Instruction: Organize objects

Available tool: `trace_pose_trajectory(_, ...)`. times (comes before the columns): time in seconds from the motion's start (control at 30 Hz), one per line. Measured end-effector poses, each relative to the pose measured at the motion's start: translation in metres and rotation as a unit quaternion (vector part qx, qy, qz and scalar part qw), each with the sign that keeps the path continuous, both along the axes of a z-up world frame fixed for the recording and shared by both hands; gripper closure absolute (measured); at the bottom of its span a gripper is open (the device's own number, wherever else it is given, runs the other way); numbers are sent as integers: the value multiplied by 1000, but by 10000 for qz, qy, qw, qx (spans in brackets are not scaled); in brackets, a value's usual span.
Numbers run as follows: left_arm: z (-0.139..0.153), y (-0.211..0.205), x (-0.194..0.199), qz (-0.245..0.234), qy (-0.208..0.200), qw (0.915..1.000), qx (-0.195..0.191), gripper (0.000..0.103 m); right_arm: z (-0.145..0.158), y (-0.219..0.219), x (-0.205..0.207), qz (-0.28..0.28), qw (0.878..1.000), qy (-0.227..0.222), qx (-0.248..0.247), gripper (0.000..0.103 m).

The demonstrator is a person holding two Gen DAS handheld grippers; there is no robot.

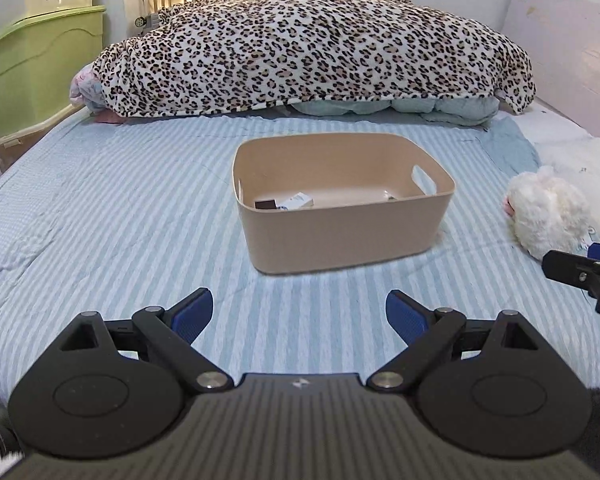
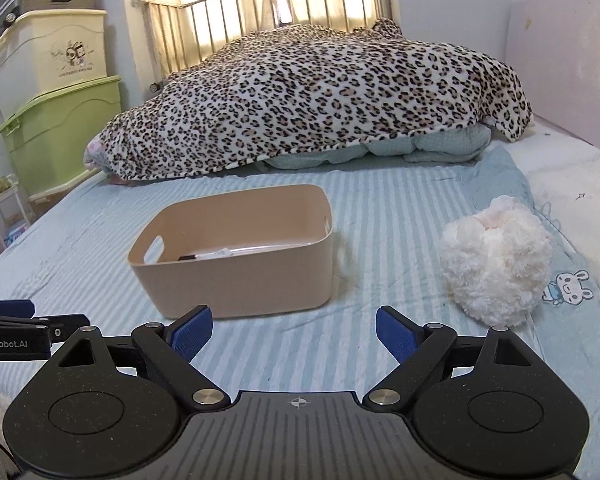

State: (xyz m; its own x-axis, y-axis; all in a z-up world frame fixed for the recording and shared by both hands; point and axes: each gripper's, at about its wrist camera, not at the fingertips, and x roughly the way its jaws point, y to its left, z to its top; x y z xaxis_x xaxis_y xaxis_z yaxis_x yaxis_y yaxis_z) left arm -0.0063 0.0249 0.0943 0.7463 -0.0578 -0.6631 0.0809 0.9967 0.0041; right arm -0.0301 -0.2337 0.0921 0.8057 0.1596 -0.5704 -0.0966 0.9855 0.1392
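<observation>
Two grippers, lower frame: left gripper [image 1: 299, 312] with fingers spread wide, nothing between them; right gripper [image 2: 294, 330] likewise spread and empty (each shows at the other view's edge). Both over a striped sheet [image 1: 100, 208]. Bin [image 1: 342, 204], tan, centre frame, holding a small box [image 1: 298, 201] and a dark item, unclear. Plush toy [image 2: 496, 268], white, on the sheet right of the bin, well apart. Leopard blanket [image 1: 308, 44], upper frame. Green crate [image 2: 60, 136], upper left.
</observation>
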Motion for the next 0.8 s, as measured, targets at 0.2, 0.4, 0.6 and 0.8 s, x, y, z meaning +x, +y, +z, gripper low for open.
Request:
trace_pose_trajectory(0.2,-2,-7,-18,-16,12,10000,11,9,-2,9,-20,65,9999,-6,-145,13)
trace_pose_trajectory(0.4,-4,-12,-32,-33,77,10000,15,9,-5,14,-34,101,9997,-3,-234,13)
trace_pose_trajectory(0.6,-5,-17,-41,-41,160,9998,-58,9,-6,13,-43,102,9998,26,-160,13)
trace_pose_trajectory(0.8,-9,-20,-47,-62,188,9998,-69,9,-6,13,-46,97,9998,-2,-196,12)
